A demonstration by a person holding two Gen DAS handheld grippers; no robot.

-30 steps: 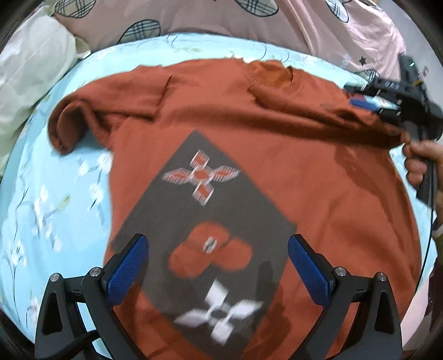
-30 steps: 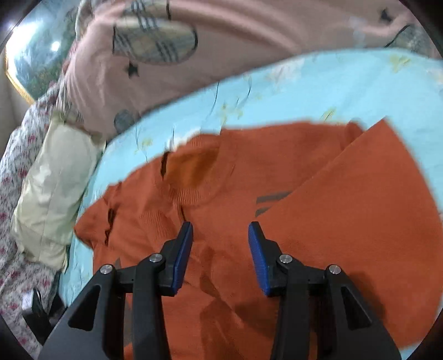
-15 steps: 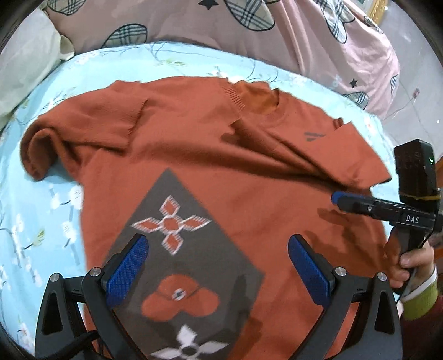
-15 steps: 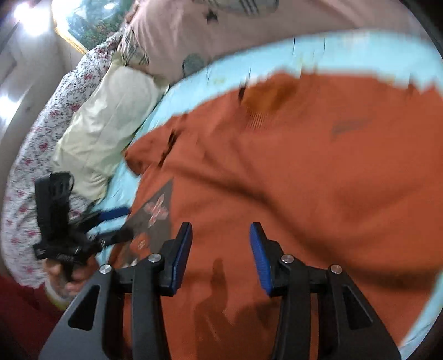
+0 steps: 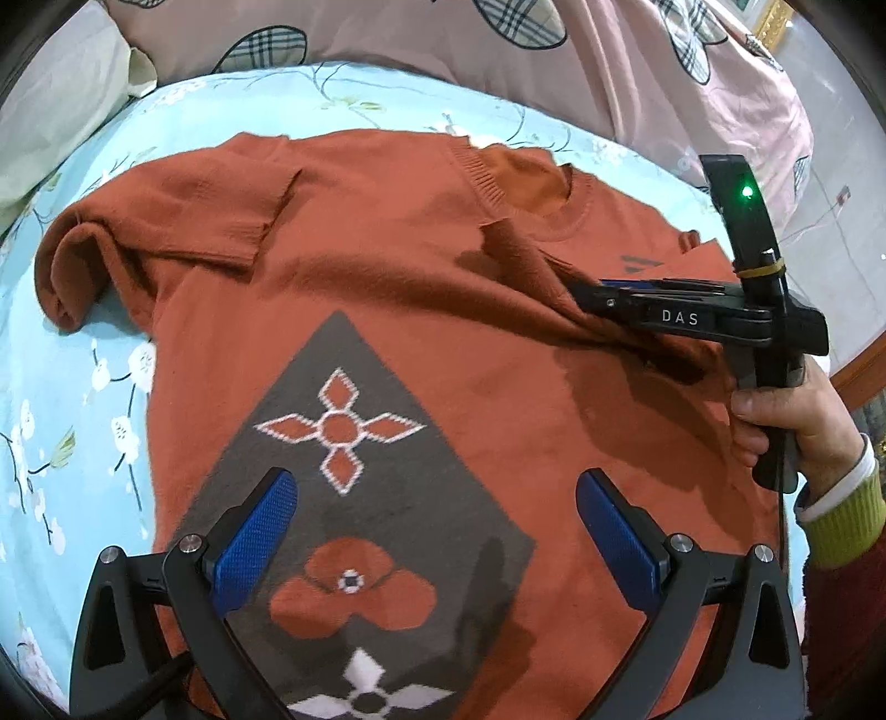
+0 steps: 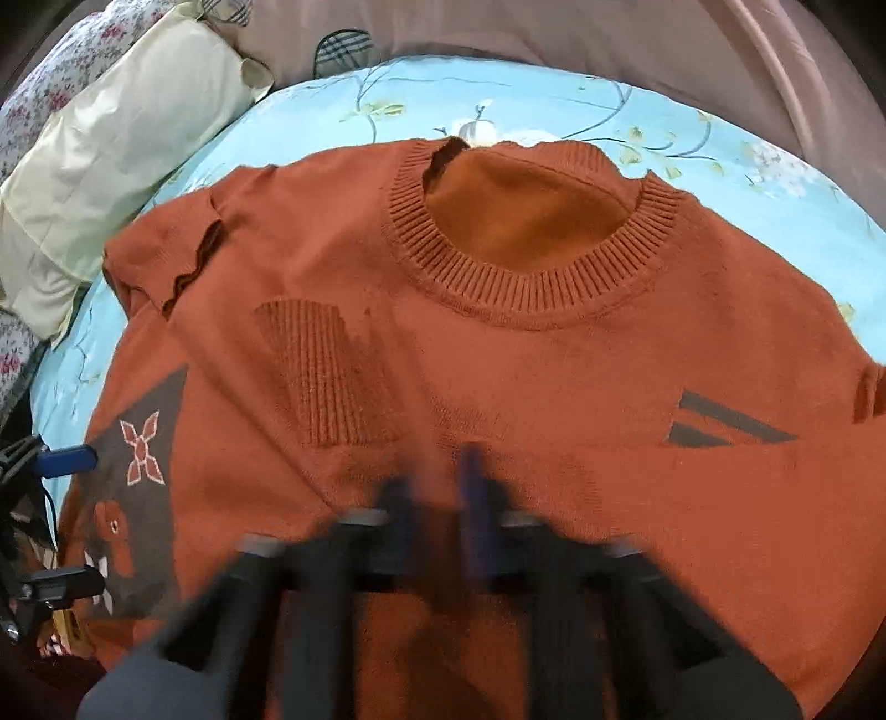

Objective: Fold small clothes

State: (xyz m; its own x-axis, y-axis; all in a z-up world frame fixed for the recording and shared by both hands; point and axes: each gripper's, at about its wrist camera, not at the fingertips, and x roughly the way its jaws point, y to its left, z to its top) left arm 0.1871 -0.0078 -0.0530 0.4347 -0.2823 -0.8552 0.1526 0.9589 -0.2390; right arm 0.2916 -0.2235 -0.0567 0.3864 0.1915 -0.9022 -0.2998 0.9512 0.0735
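A rust-orange knit sweater (image 5: pixel 421 288) with a grey diamond panel of flower motifs lies front-up on the light-blue bedsheet; it also shows in the right wrist view (image 6: pixel 554 387), neck at the far side. My left gripper (image 5: pixel 437 531) is open and empty, hovering over the grey panel. My right gripper (image 6: pixel 443 487) is blurred by motion, its jaws nearly together over the folded-in sleeve; in the left wrist view (image 5: pixel 592 291) its tip lies against a raised ridge of sweater fabric near the right shoulder. Whether it grips the cloth is unclear.
The light-blue floral bedsheet (image 5: pixel 83 421) covers the bed. A pink quilt with checked leaf shapes (image 5: pixel 498 50) lies along the far side. A cream pillow (image 6: pixel 111 166) sits at the far left. The bed edge runs along the right.
My right gripper has swung over the sweater's right shoulder area and its jaws have closed from open to nearly together. My left gripper stays open over the grey panel.
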